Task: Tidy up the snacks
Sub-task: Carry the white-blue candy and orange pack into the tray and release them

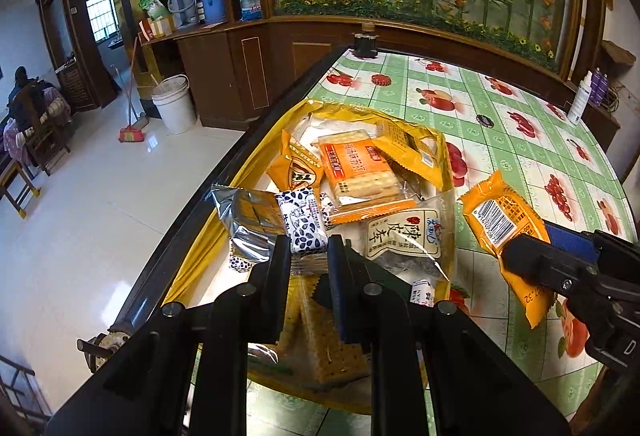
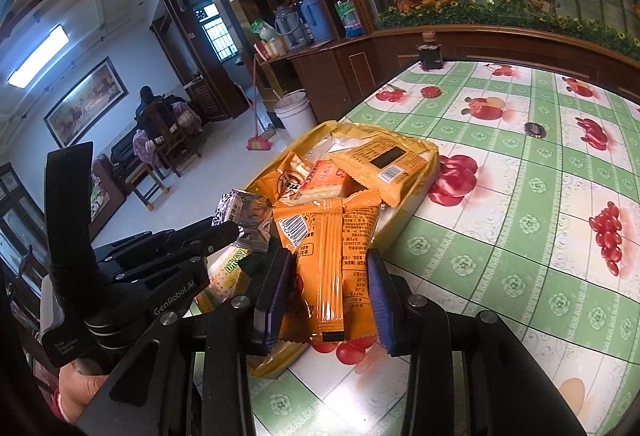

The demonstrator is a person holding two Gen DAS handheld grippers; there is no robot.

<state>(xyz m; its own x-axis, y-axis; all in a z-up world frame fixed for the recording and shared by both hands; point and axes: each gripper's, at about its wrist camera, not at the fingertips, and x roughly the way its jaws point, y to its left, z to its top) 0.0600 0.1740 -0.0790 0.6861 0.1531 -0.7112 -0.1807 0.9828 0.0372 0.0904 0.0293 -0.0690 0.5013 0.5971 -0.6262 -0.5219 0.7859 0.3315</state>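
Note:
A shallow yellow tray (image 1: 240, 171) at the table's left edge holds several snack packs: orange cracker packs (image 1: 356, 171), a silver pack (image 1: 248, 224) and a clear pack with a white label (image 1: 404, 236). My left gripper (image 1: 308, 256) is shut on a small blue-and-white patterned packet (image 1: 303, 224) just above the tray. From the right wrist view, that same left gripper (image 2: 230, 232) shows at the left with the patterned packet (image 2: 226, 209). My right gripper (image 2: 328, 276) is shut on an orange packet with a barcode (image 2: 324, 252), held over the tray's near right edge. The left wrist view shows this orange packet (image 1: 500, 224) in the right gripper (image 1: 520, 256).
A green-checked cloth with fruit prints (image 1: 520, 163) covers the table. On it are a dark jar (image 1: 365, 43) at the far edge, a red cap (image 1: 380, 79), a dark cap (image 1: 485, 120) and a white bottle (image 1: 580, 103). A white bucket (image 1: 174, 103) and a broom stand on the floor; a person sits far left.

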